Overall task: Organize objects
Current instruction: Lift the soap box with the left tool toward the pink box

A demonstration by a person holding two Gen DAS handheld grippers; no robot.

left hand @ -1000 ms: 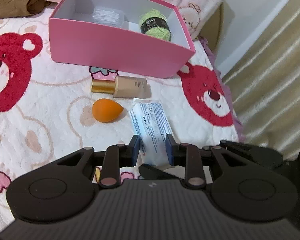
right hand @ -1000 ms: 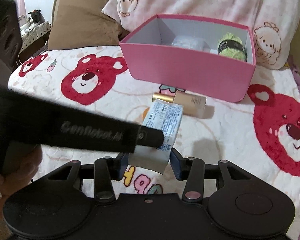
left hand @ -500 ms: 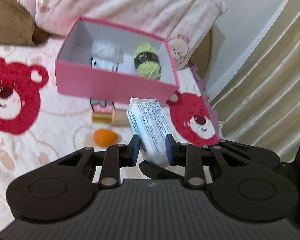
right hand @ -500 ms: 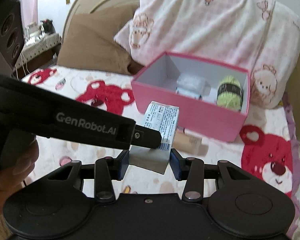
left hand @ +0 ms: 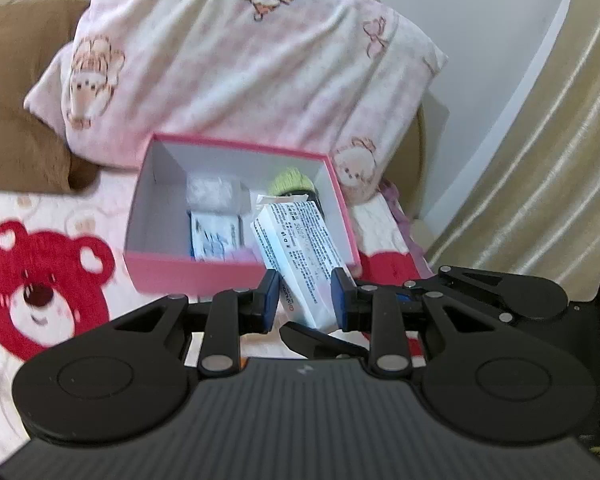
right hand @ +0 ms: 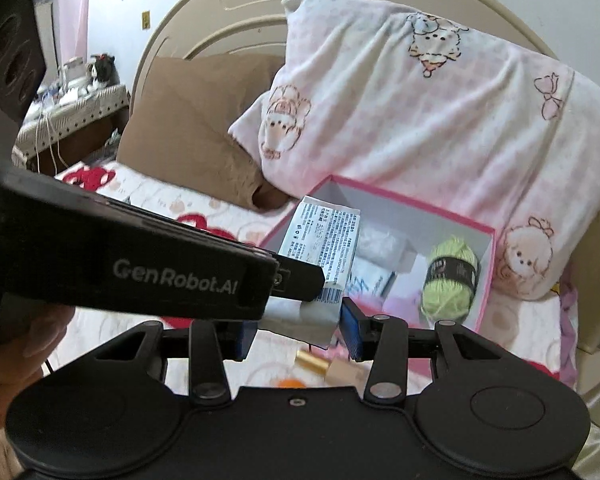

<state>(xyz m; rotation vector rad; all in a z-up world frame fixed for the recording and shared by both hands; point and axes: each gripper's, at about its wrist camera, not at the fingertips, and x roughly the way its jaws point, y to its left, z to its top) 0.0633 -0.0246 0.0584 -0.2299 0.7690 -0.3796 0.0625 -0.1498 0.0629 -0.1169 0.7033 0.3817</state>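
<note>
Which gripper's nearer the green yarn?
Left, marginally: left gripper grips the packet further forward, yarn straight ahead; right gripper holds its rear end, yarn ahead-right.

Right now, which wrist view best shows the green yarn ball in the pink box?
Right wrist: the green yarn ball with its black band shows nearly whole in the pink box. In the left wrist view, the white printed packet hides most of it.

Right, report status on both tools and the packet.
Both tools shut on the white packet, left tool, right tool. Packet raised over the pink box. Yarn and small packs inside; nothing blocks the way.
</note>
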